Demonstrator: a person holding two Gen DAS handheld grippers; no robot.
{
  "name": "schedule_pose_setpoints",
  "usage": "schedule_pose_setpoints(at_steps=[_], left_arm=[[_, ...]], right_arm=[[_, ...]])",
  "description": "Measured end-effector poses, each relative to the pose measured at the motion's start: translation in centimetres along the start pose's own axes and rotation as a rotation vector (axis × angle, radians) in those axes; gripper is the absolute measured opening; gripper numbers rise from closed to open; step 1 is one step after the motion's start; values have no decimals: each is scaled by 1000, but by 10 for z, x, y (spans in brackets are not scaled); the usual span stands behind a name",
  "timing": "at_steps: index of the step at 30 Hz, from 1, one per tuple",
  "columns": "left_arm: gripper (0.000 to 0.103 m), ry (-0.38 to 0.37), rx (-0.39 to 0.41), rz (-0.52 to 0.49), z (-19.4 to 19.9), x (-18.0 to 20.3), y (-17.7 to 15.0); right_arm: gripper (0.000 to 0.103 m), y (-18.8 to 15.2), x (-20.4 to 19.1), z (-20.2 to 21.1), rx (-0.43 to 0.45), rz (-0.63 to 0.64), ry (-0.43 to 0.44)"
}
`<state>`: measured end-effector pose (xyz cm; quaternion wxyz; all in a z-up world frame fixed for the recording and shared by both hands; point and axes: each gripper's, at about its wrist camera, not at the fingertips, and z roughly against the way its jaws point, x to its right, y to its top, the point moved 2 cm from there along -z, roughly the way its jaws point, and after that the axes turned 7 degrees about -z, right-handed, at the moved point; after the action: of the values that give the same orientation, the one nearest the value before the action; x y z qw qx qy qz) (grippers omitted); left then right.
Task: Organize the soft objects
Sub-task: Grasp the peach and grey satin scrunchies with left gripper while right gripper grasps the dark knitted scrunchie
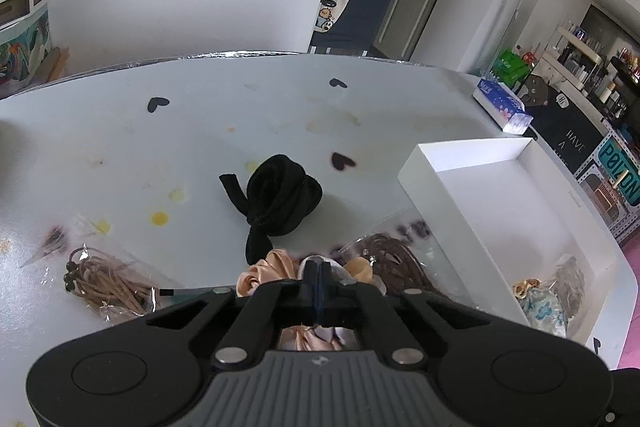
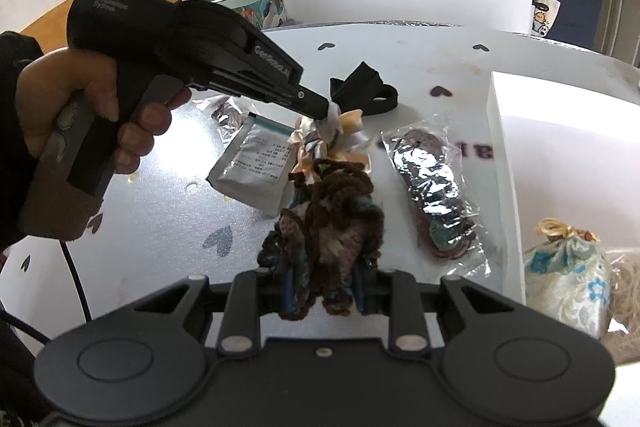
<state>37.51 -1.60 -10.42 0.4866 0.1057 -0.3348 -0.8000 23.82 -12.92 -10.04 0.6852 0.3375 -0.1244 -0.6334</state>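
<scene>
My left gripper (image 1: pixel 319 269) is shut on a satin beige-and-grey scrunchie (image 1: pixel 256 277) and holds it just above the table; the right wrist view shows its tip (image 2: pixel 326 113) pinching that scrunchie (image 2: pixel 332 141). My right gripper (image 2: pixel 322 291) is shut on a fuzzy brown-and-teal yarn scrunchie (image 2: pixel 332 215). A black fabric headband (image 1: pixel 280 199) lies rolled on the table beyond the left gripper. A white open box (image 1: pixel 500 195) stands to the right, holding a floral pouch (image 2: pixel 566 279).
Clear bags of cord lie on the table: a tan one (image 1: pixel 108 285) at left and a dark brown one (image 2: pixel 434 195) by the box. A foil sachet (image 2: pixel 256 167) lies near the middle. A tissue box (image 1: pixel 502 105) sits at the table's far right edge.
</scene>
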Motion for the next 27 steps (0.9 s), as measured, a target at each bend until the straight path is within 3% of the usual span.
schedule_pose_setpoints(at_steps=[1,3,4,5,8,14,21,22,26,27], left_arm=[[2,-2,2,0,1,0,-1],[38,-10,-5,9,1,0,-3],[74,-10,-9,20,0,-1,-4],[87,-1,-7,28,0,-1,-6],[87,-5,17,12,2,2,-9],[88,-15,-41,-91,-15,14,-11],[91,59,-68,-207,-40,23,-12],[86,62,-70,-209,-42,23,-12],[44,66,-80,-183,-47,17,-13],[40,75,-82,-174,-48,15,-14]], right_arm=[[28,-1,0,1,1,-2,0],[28,-3,1,3,1,-5,1],[28,-4,1,4,1,-5,1],[28,-4,1,5,1,-3,2],[28,-6,0,8,5,2,0],[28,-10,4,11,0,-1,-5],[28,-13,14,16,-2,-21,-20],[28,-13,15,17,-2,-24,-21],[28,-13,20,17,1,-35,-25],[28,-12,21,17,2,-36,-25]])
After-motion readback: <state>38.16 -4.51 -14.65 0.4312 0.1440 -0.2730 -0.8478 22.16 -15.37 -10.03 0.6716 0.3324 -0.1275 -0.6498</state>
